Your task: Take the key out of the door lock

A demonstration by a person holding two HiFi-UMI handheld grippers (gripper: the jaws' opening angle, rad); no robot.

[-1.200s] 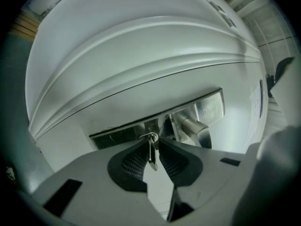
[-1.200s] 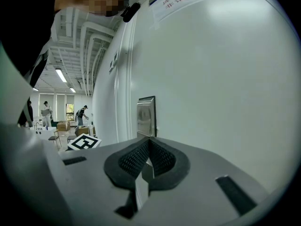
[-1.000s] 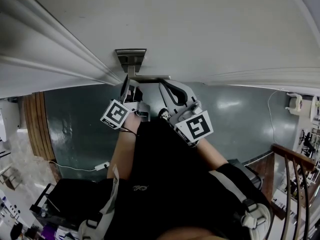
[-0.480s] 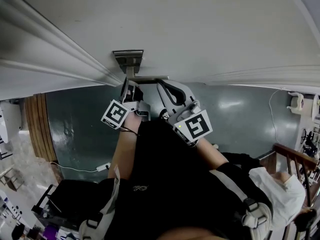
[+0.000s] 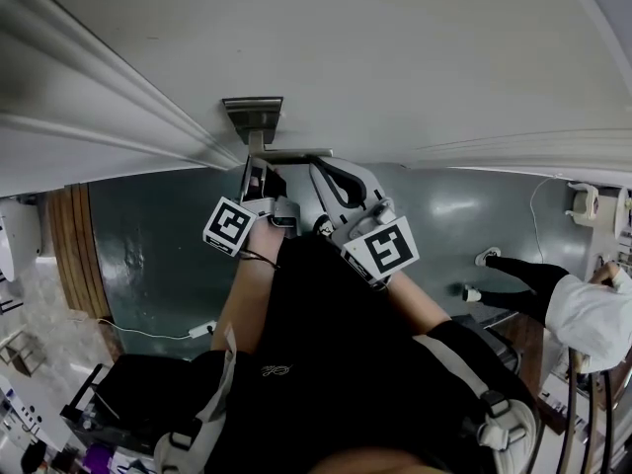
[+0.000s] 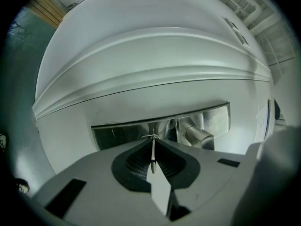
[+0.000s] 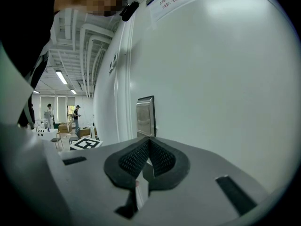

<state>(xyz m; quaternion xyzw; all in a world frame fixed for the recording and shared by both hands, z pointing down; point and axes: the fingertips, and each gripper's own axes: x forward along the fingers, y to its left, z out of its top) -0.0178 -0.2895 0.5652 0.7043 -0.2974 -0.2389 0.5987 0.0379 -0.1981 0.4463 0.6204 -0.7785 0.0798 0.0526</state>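
Left gripper view: the left tongs [image 6: 153, 137] are seen closing, and the key [image 6: 152, 155] is caught edge-on between them as a thin metal strip, with the pad tips pressed onto it. Straight ahead of these tongs a shiny lock plate [image 6: 117, 134] is set into the white door [image 6: 141, 55], and the far end of the key lies right at that plate. Just right of the tong tips, the door handle [image 6: 200, 135] is seen projecting from the same plate.

The right tongs [image 7: 149, 140] are held together with nothing between the pads. Their tips are close to the door face, and the lock plate is seen beyond them.

From the head view, the right tongs are found just to the right of the left tongs, both directly below the handle. A person [image 5: 583, 309] is seen far off to the right of them.
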